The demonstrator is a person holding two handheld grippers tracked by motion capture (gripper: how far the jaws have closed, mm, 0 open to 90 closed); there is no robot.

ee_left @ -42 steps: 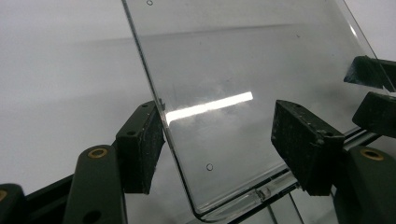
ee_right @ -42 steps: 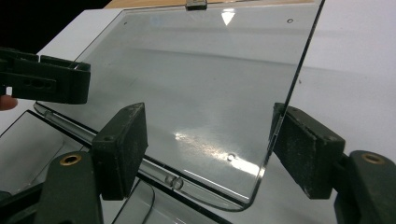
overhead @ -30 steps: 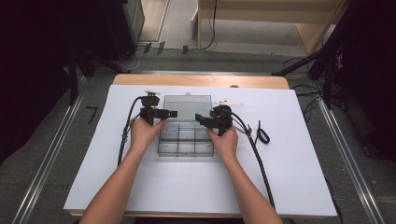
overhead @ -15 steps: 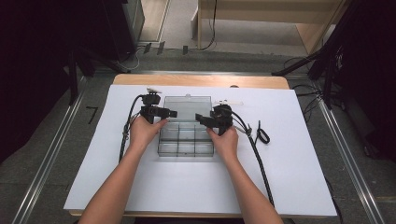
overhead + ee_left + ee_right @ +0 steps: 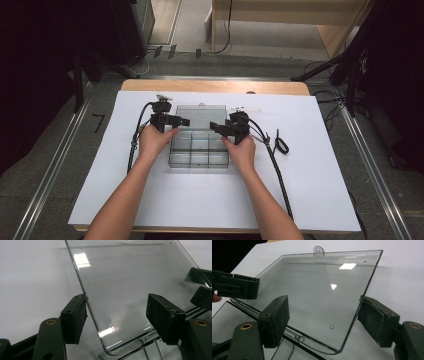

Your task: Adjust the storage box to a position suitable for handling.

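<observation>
High view: at the far left a dark floor runs beside a metal rail (image 5: 55,170), and black stands rise in the shadow behind it. The tabletop (image 5: 150,210) is covered in a white sheet, with a strip of bare wood (image 5: 150,85) showing along its far edge. Near the middle of the sheet lies a clear plastic organizer box (image 5: 200,150), its compartments toward the person and its lid (image 5: 202,117) swung open away from them, lying back on the sheet. The left gripper (image 5: 172,120) sits at the lid's left edge, its cable curving down the sheet beside the forearm. In the left gripper view its fingers (image 5: 75,317) stand spread, one on either side of the lid's near corner, not clamped on it. The right gripper (image 5: 225,127) sits at the lid's right edge; in the right gripper view its fingers (image 5: 378,321) are likewise parted, straddling the lid's corner beside the hinge, with the right one just beside the edge. Right of the box a black cable loop (image 5: 280,145) lies on the sheet. Beyond the tabletop stands a light wooden piece of furniture (image 5: 300,15), and another rail (image 5: 372,160) runs along the right.
</observation>
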